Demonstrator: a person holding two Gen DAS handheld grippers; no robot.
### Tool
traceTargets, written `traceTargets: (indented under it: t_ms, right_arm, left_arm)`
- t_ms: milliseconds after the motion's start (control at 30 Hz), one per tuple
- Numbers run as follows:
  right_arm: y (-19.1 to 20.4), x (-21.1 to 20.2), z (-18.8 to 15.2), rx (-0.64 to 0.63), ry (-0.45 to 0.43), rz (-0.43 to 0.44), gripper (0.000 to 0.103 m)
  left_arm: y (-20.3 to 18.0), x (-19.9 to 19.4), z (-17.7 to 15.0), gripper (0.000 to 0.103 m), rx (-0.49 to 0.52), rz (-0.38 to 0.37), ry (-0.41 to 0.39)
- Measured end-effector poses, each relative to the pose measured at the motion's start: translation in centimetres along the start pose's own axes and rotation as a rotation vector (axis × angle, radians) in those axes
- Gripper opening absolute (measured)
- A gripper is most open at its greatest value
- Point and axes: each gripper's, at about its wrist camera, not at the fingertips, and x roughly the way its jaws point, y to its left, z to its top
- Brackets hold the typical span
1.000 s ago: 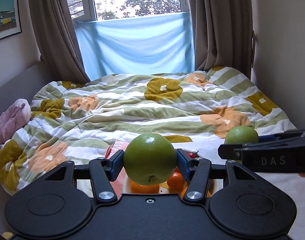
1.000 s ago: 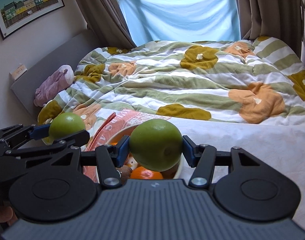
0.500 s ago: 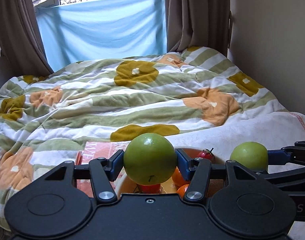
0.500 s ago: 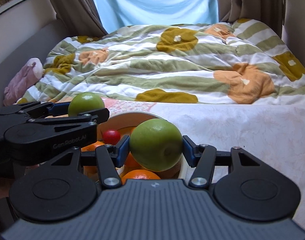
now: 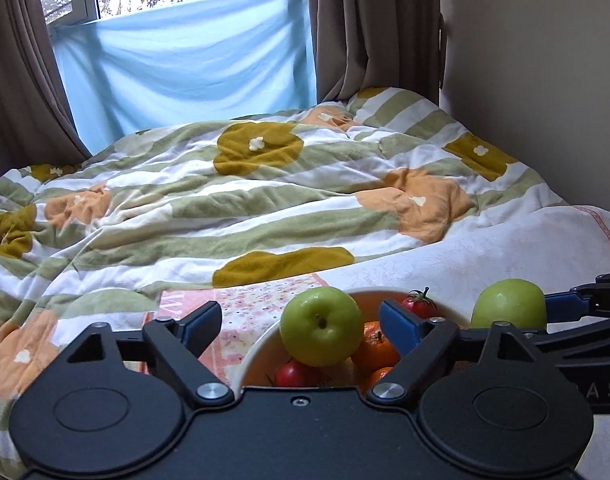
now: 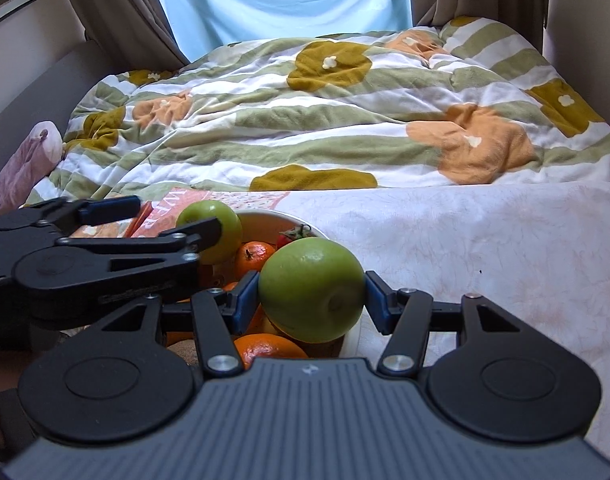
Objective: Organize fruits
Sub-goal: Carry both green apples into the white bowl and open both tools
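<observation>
Left claw (image 5: 301,324) is spread wide, fingers clear of the first green apple (image 5: 321,330), which sits in the white bowl (image 5: 257,356) on the bed, stem dimple facing the left camera. It's round, so no long axis to call. Right claw (image 6: 312,295) is clamped on the second green apple (image 6: 312,289), hovering over the bowl's right edge, its dimple turned toward the lower right. Below lie oranges (image 6: 254,255) and a small red fruit (image 5: 419,303). A pink book (image 5: 241,300) lies just left of the bowl.
</observation>
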Motion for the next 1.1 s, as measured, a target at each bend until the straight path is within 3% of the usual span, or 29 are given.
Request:
traceTargets:
  t_ms: [667,733,767,1100]
  right_arm:
    - [4.3,0.6,-1.0,-0.061,-0.004,0.089,0.072]
    - [4.6,0.1,-1.0,-0.077,-0.024,0.105,0.085]
    - [4.7,-0.1,-1.0,-0.084,-0.028,0.103,0.101]
    - [4.2,-3.5,-2.3,-0.107,-0.111,0.106,0.103]
  left_arm:
    - [5.2,-5.3,-2.2,0.095,-0.126,0.093,-0.049]
    - [5.5,-6.0,-2.2,0.095,-0.140,0.095,-0.065]
    - [5.6,-6.3,-2.2,0.096,-0.147,0.097,-0.071]
    - [5.1,-9.4,-2.4,0.096,-0.179,0.146,-0.095]
